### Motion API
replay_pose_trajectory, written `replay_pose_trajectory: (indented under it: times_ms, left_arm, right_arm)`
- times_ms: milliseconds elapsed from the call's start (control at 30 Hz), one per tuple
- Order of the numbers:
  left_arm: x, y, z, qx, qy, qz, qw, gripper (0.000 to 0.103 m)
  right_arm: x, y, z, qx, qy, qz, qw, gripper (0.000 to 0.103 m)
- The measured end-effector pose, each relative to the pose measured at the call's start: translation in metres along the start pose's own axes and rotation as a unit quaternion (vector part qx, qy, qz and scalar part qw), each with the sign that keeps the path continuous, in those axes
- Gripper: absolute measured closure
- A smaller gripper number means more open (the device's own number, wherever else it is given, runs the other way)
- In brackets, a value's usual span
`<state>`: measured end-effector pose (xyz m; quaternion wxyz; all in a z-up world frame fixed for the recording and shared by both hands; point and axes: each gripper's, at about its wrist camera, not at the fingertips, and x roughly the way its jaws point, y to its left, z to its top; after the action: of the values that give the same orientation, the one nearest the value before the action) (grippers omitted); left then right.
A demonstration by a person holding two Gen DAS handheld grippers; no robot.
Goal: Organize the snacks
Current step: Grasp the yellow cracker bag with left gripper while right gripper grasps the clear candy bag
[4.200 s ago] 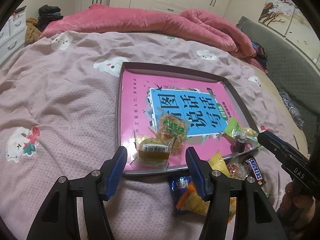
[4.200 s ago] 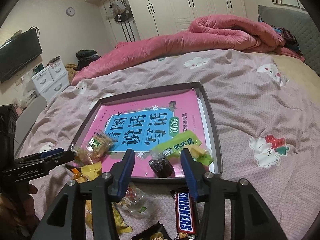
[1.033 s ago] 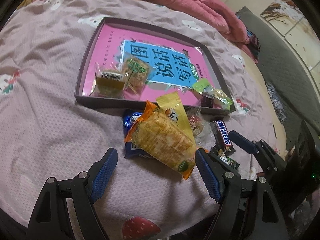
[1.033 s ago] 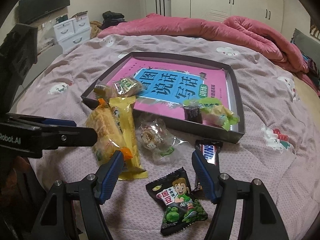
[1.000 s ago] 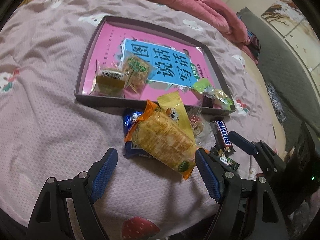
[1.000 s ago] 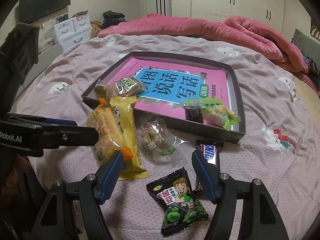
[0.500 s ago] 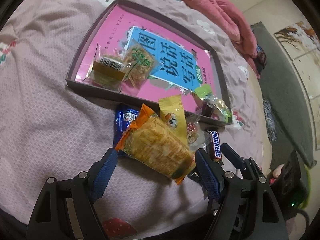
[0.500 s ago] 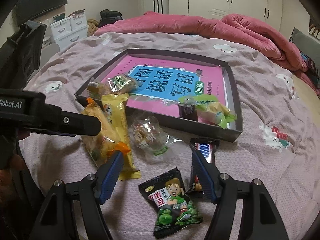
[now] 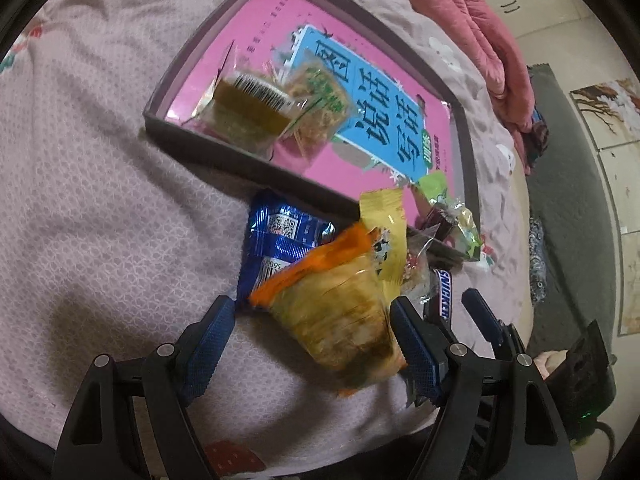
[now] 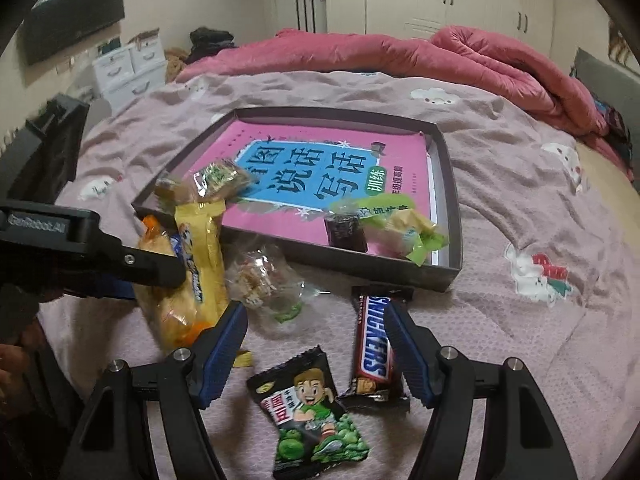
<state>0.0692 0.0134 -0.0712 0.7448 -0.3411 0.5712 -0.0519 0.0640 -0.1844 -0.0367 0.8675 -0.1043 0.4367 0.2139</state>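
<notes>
Left gripper low over pink bedspread, jaws wide apart, straddling orange-ended clear packet of yellow biscuits, not clamped. Packet lies on blue foil wrapper, just outside dark shallow tray. Right gripper also spread wide, empty, above brown Snickers bar and black cartoon snack bag.

Orange-ended clear cracker packet lies tilted between the spread fingers of the left claw. Just beyond it lie a yellow packet and a blue packet. A Snickers bar and a black-and-green cartoon packet lie flat between the parted fingers of the right claw.
</notes>
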Motion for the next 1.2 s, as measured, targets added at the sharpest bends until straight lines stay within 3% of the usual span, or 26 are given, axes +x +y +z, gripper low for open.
replay_pose_trajectory:
  times_ms: [367, 567, 800, 1000, 1167, 1200]
  left_arm:
    - [-0.001, 0.002, -0.008, 0.009, 0.008, -0.001, 0.9999, 0.025]
    - [0.001, -0.001, -0.013, 0.024, 0.01, 0.011, 0.9996, 0.025]
    - [0.005, -0.007, -0.016, 0.037, 0.009, 0.025, 0.999, 0.025]
    - [0.006, -0.009, -0.017, 0.045, 0.01, 0.035, 0.9983, 0.026]
    - [0.008, -0.007, -0.018, 0.044, 0.013, 0.038, 0.9982, 0.042]
    - [0.008, -0.007, -0.018, 0.045, 0.013, 0.036, 0.9983, 0.049]
  right_arm:
    - [0.028, 0.024, 0.012, -0.096, 0.017, -0.006, 0.995, 0.033]
    - [0.037, 0.027, 0.017, -0.105, 0.017, 0.012, 0.994, 0.034]
    - [0.042, 0.027, 0.017, -0.087, 0.016, 0.037, 0.995, 0.061]
    - [0.032, 0.016, 0.012, -0.039, 0.009, 0.059, 0.997, 0.063]
    - [0.017, 0.008, 0.008, -0.006, -0.007, 0.062, 0.998, 0.063]
    - [0.013, 0.007, 0.008, -0.002, -0.012, 0.062, 0.998, 0.063]
